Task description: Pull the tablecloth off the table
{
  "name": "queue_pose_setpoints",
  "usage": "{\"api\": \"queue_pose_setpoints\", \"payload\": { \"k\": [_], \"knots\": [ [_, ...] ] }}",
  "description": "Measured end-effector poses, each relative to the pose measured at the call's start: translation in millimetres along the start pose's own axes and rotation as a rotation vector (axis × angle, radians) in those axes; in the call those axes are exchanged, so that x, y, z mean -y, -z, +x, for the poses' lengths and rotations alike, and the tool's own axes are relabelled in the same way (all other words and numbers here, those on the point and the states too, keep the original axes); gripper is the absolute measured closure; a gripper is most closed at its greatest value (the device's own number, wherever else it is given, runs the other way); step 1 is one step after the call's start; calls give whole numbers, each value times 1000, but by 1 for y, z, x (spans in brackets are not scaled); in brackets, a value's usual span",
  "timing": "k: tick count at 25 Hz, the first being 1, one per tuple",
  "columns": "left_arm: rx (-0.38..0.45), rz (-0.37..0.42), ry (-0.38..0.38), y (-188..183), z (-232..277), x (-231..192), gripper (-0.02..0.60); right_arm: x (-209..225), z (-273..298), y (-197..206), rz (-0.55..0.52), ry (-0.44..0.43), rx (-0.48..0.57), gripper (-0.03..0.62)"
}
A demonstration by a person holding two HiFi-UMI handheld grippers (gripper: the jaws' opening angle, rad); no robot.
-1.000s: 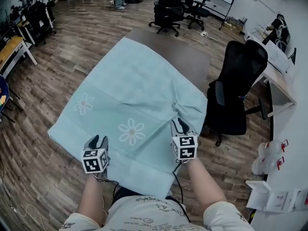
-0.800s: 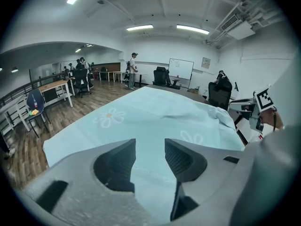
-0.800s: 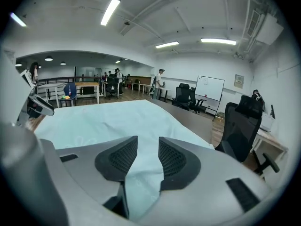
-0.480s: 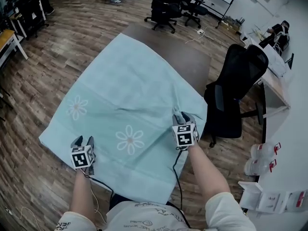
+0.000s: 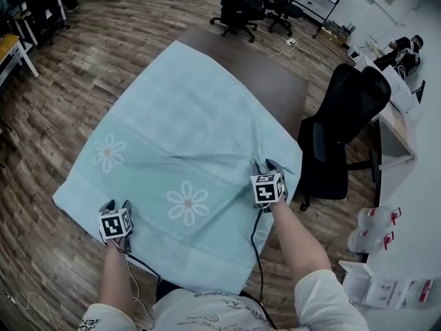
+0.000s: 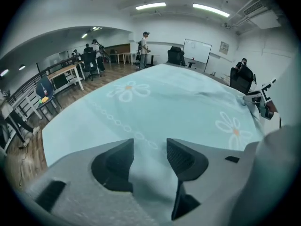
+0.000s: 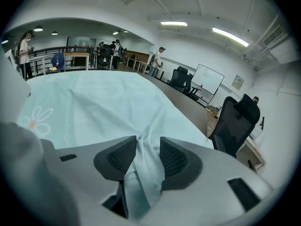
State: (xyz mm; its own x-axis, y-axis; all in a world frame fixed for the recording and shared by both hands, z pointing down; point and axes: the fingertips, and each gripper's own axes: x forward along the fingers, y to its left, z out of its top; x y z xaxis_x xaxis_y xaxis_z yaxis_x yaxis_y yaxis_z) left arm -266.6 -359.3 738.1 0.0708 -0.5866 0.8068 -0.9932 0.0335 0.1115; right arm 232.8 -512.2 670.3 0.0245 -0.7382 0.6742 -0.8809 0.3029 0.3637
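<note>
Tablecloth (image 5: 186, 116) looks light, soft and limp, best pinched at its near hem. Left tool (image 5: 116, 206) is opening and right tool (image 5: 266, 165) stands apart, each with a loose fold between its jaws.

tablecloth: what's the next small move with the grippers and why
Probably close both grippers' fingers on the tablecloth before pulling: the left gripper is opening and the right gripper stands wide, each with a fold of it between its fingers, and the cloth covers most of the table.
</note>
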Motion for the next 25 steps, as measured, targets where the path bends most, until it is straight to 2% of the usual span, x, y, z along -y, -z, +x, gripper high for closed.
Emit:
{"api": "queue_pose_setpoints", "payload": {
  "k": [3,8,11,15,16,19,25],
  "knots": [
    [5,-50,-1,3,4,-3,354,0,11,8,27,-14,-38,427],
    [35,-57,-13,1,3,-5,354,-8,30,32,70,-85,-134,430],
    [32,-74,-6,1,5,-6,367,-12,35,39,143,-141,-168,472],
    [20,-112,-7,1,3,-13,423,-20,37,39,155,-203,-215,530],
    [25,-136,-3,0,2,-15,532,-21,37,38,152,-210,-219,539],
    [21,-176,33,-1,3,-14,564,-20,38,37,150,-207,-213,548],
    [12,-166,67,-4,5,-13,574,-21,36,35,130,-153,-189,563]
  ]
}}
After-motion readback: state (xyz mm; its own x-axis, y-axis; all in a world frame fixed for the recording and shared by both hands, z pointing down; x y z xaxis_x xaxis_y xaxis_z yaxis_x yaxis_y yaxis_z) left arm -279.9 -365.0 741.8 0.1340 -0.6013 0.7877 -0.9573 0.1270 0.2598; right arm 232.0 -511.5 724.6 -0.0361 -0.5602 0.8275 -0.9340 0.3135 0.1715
